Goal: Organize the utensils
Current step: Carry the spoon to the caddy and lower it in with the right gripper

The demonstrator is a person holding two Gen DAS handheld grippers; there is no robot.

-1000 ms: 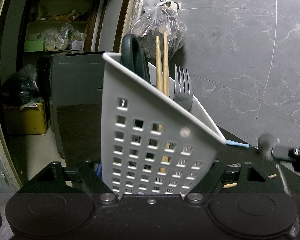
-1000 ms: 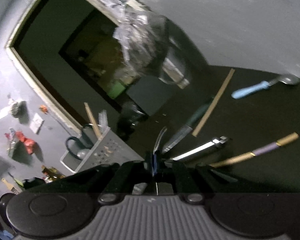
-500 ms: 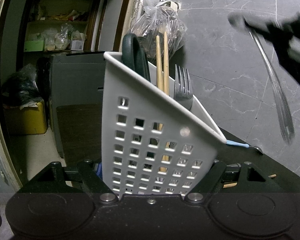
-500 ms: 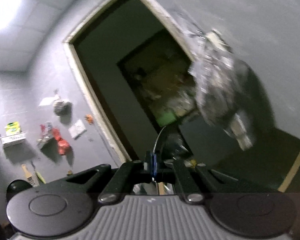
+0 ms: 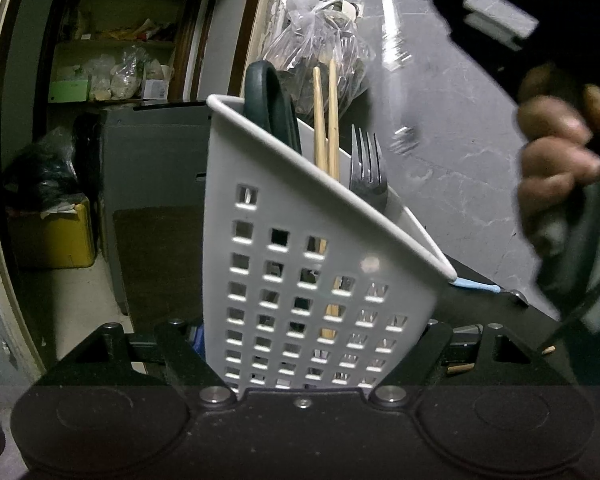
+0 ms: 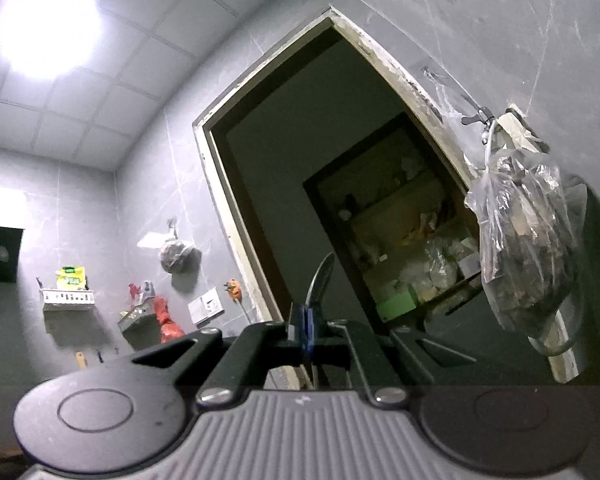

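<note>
1. Left gripper: jaws spread either side of the white perforated plastic utensil caddy, flanking its lower walls; whether they pressed the plastic could not be told; caddy stood tilted, its open mouth facing up and to the right.
2. Caddy contents: dark green-handled scissors, pair of wooden chopsticks, grey metal fork, all upright, tips above the rim.
3. Right gripper: jaws pressed together on the thin metal spoon; long axis ran forward along the fingers, the bowl end standing clear beyond the tips.
4. Deciding relation: right hand was above and to the right of the caddy mouth, well apart; spoon judged to need tipping downward toward the mouth.
5. Pale blue plastic-handled utensil lay on the dark table behind the caddy.
</note>
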